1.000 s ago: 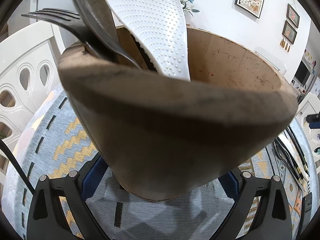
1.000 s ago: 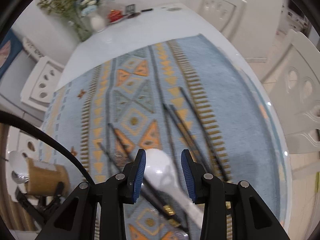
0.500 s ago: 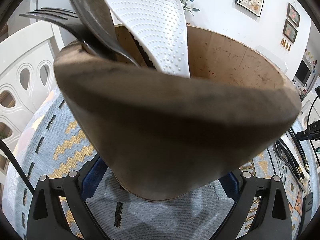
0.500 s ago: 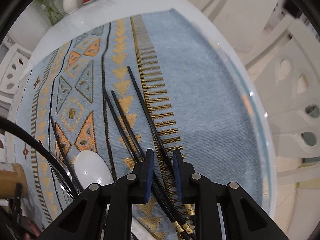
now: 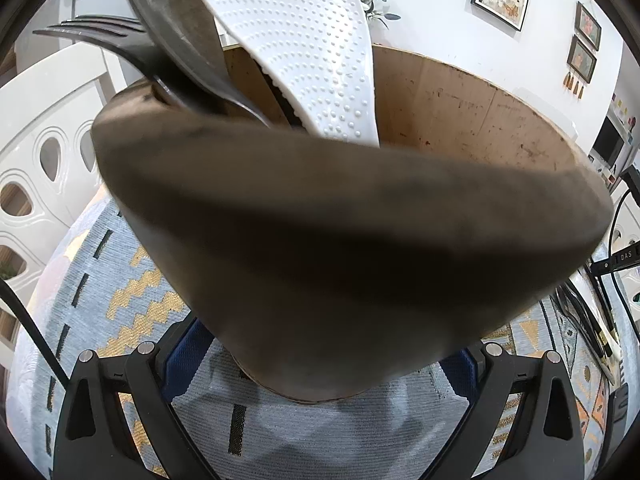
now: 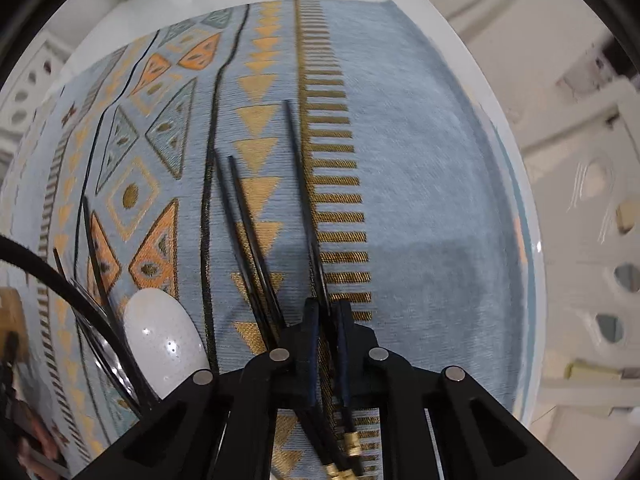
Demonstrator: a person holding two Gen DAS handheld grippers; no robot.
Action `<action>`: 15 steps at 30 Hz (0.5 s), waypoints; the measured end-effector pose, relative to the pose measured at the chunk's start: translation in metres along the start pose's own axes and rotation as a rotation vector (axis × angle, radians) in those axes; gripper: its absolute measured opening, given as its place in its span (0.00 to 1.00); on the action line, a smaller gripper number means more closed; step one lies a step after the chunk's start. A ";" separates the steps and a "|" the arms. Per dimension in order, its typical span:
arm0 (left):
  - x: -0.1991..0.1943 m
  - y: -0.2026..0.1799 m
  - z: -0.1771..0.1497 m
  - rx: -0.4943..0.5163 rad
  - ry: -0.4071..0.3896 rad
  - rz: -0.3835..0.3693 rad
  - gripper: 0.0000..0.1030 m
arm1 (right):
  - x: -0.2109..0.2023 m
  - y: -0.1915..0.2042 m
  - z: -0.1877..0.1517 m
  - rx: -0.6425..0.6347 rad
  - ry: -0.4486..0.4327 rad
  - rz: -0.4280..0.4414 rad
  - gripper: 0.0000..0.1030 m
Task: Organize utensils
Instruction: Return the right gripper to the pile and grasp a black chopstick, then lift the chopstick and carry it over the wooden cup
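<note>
My left gripper (image 5: 324, 354) is shut on the base of a brown wooden utensil holder (image 5: 340, 240), which fills the left wrist view. Out of the holder stick a white dimpled paddle (image 5: 296, 40), a dark metal spoon (image 5: 176, 28) and a black fork (image 5: 100, 36). In the right wrist view my right gripper (image 6: 326, 312) points steeply down at the mat; its jaws have just been closing and are now shut on one black chopstick (image 6: 304, 184). Two more black chopsticks (image 6: 248, 232) lie just left of it, and a white spoon (image 6: 160, 332) lies further left.
A blue patterned mat (image 6: 420, 160) covers the round white table (image 6: 460, 40). More dark utensils (image 6: 96, 264) lie by the white spoon, under a black cable (image 6: 60, 280). White chairs (image 6: 592, 240) stand around the table, one behind the holder (image 5: 40, 140).
The right gripper dropped toward the mat, shifted from over the white spoon to the right, and its jaws closed on a black chopstick. The left gripper and holder barely moved.
</note>
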State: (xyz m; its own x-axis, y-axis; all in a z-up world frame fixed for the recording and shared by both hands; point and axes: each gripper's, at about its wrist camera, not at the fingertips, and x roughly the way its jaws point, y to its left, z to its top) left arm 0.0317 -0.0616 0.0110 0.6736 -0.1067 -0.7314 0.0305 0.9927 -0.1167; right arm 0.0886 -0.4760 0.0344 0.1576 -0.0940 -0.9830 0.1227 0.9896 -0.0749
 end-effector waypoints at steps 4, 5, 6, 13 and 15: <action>0.000 -0.001 0.000 0.000 0.000 0.000 0.96 | -0.019 -0.002 -0.010 0.012 -0.066 0.002 0.05; 0.000 -0.001 0.000 0.000 0.000 0.000 0.96 | -0.028 -0.005 -0.013 0.024 -0.093 0.013 0.05; 0.000 0.000 0.000 0.000 0.000 0.000 0.96 | -0.035 -0.006 -0.017 0.032 -0.113 0.027 0.05; 0.000 -0.001 0.000 0.001 0.001 0.001 0.96 | -0.108 -0.004 -0.043 0.094 -0.332 0.143 0.05; 0.000 -0.001 0.001 0.000 0.000 0.000 0.96 | -0.128 0.004 -0.044 0.107 -0.389 0.167 0.05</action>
State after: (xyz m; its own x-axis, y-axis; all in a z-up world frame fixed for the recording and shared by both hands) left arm 0.0319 -0.0624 0.0115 0.6732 -0.1064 -0.7317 0.0307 0.9928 -0.1161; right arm 0.0262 -0.4558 0.1523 0.5385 0.0120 -0.8425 0.1617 0.9798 0.1173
